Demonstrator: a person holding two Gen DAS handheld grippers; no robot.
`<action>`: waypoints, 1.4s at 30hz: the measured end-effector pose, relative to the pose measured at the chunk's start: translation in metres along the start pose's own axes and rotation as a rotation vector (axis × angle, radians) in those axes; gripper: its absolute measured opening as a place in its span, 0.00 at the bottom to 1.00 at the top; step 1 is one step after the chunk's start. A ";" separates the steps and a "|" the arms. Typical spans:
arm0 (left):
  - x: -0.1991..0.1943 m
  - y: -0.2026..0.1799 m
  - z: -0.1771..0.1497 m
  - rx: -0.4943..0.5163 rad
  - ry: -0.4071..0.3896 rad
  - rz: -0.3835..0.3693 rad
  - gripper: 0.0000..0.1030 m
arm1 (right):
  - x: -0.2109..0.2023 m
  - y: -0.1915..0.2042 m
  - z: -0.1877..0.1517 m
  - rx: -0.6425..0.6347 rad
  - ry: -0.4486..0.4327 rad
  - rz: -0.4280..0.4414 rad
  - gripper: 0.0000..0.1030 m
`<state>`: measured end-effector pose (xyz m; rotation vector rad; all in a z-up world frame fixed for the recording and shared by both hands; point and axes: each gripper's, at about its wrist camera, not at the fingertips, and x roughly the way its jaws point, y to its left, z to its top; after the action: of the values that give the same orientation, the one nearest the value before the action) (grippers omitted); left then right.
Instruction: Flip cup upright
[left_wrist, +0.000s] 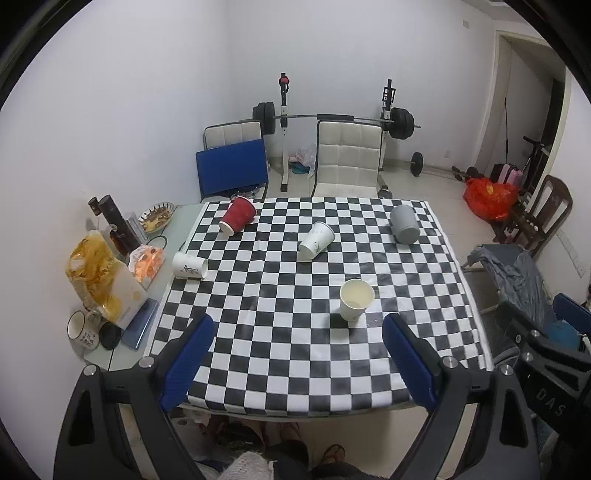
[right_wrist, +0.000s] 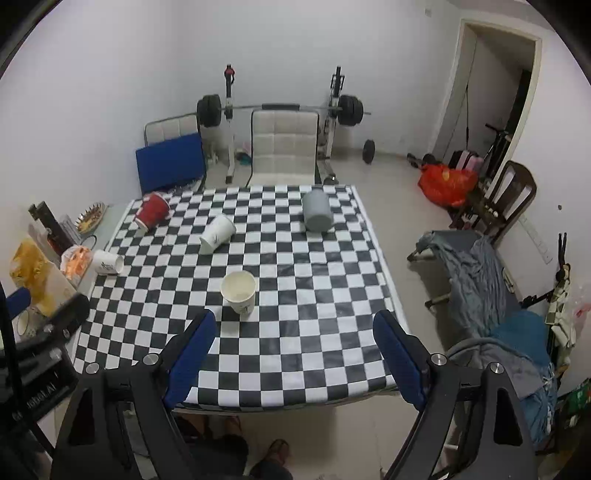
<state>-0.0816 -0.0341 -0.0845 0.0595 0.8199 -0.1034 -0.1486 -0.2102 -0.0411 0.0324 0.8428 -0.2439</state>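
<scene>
On the checkered tablecloth (left_wrist: 280, 354) (right_wrist: 317, 332) one white paper cup (left_wrist: 356, 299) (right_wrist: 239, 292) stands upright near the front. A white cup (left_wrist: 316, 241) (right_wrist: 217, 234) lies on its side mid-table. A red cup (left_wrist: 237, 215) (right_wrist: 152, 211) lies tipped at the far left. A grey cup (left_wrist: 404, 224) (right_wrist: 317, 215) lies at the far right. Another white cup (left_wrist: 189, 265) (right_wrist: 107, 261) lies at the left edge. My left gripper (left_wrist: 297, 326) and right gripper (right_wrist: 294, 325) are both open and empty, held above the table's near edge.
Snack bags (left_wrist: 98, 273), a dark bottle (left_wrist: 118, 225), a bowl (left_wrist: 157, 216) and a mug (left_wrist: 81, 329) crowd the table's left side. Chairs (left_wrist: 347, 158) and a barbell rack (left_wrist: 332, 118) stand behind. A cot with cloth (right_wrist: 476, 273) stands at the right.
</scene>
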 end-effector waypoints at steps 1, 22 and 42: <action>-0.005 0.000 0.000 -0.004 -0.006 0.001 0.90 | -0.008 -0.001 0.001 0.000 -0.008 0.000 0.86; -0.053 -0.004 0.002 -0.049 -0.089 0.016 0.90 | -0.069 -0.013 0.008 0.000 -0.101 0.014 0.87; -0.057 -0.001 0.006 -0.056 -0.106 0.030 0.91 | -0.078 -0.013 0.014 -0.011 -0.122 0.030 0.90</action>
<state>-0.1157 -0.0320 -0.0388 0.0133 0.7158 -0.0546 -0.1913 -0.2085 0.0273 0.0199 0.7214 -0.2109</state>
